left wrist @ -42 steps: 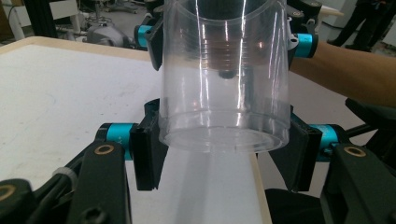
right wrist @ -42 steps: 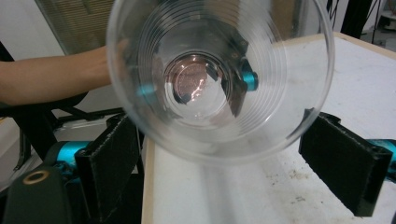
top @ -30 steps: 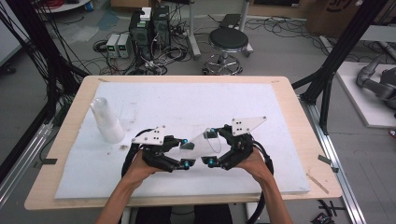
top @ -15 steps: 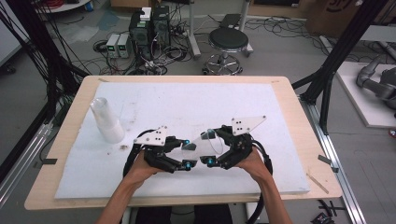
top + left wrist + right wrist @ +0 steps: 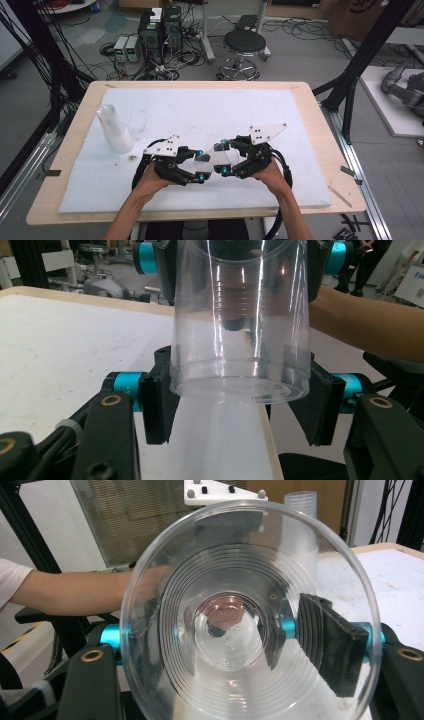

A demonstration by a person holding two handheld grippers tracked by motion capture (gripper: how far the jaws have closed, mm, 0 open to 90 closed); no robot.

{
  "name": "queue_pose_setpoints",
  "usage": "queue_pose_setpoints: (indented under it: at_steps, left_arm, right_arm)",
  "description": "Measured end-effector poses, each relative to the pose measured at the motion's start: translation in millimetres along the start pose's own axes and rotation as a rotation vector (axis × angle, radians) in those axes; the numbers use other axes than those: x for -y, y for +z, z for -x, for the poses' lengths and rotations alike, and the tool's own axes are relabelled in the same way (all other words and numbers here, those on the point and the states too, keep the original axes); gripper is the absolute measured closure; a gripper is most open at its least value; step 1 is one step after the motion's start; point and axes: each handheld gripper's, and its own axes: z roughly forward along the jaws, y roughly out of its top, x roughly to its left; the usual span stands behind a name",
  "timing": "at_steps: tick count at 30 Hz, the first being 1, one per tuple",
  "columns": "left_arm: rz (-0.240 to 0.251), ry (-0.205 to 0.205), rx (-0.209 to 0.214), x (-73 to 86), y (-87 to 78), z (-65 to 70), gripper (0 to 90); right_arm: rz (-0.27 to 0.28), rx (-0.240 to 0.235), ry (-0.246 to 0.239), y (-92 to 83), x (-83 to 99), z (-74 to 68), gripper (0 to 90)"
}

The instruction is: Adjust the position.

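A clear plastic cup (image 5: 212, 156) lies level in the air between my two grippers, above the front middle of the white board (image 5: 200, 110). My left gripper (image 5: 200, 164) is shut on the cup's base end; in the left gripper view its pads (image 5: 156, 402) press the cup (image 5: 240, 340) from both sides. My right gripper (image 5: 223, 158) has just been closing its jaws around the cup's mouth end. In the right gripper view the cup's open mouth (image 5: 245, 680) faces the camera, and the pads (image 5: 327, 640) lie against its wall just behind the rim.
A stack of clear cups (image 5: 114, 129) stands upright at the board's left, visible too in the right gripper view (image 5: 301, 502). The wooden table's edge (image 5: 320, 130) frames the board. A stool (image 5: 244, 45) and computer boxes (image 5: 160, 30) sit on the floor beyond.
The right gripper's jaws have come together from wide open onto the cup's mouth end. Both hands and the cup stay where they were.
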Motion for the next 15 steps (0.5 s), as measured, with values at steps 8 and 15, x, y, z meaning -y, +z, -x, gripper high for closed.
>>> queue_pose_setpoints:
  at_steps: [8,15]
  left_arm:
    - [0.009,-0.031,-0.041,-1.9,-1.4,-0.4,1.7]
    - [-0.054,-0.003,-0.133,-2.8,-9.1,4.5,1.7]
  right_arm:
    - [0.021,0.002,0.005,-3.5,0.0,0.5,31.8]
    - [0.018,0.026,0.006,-6.1,0.0,1.5,31.9]
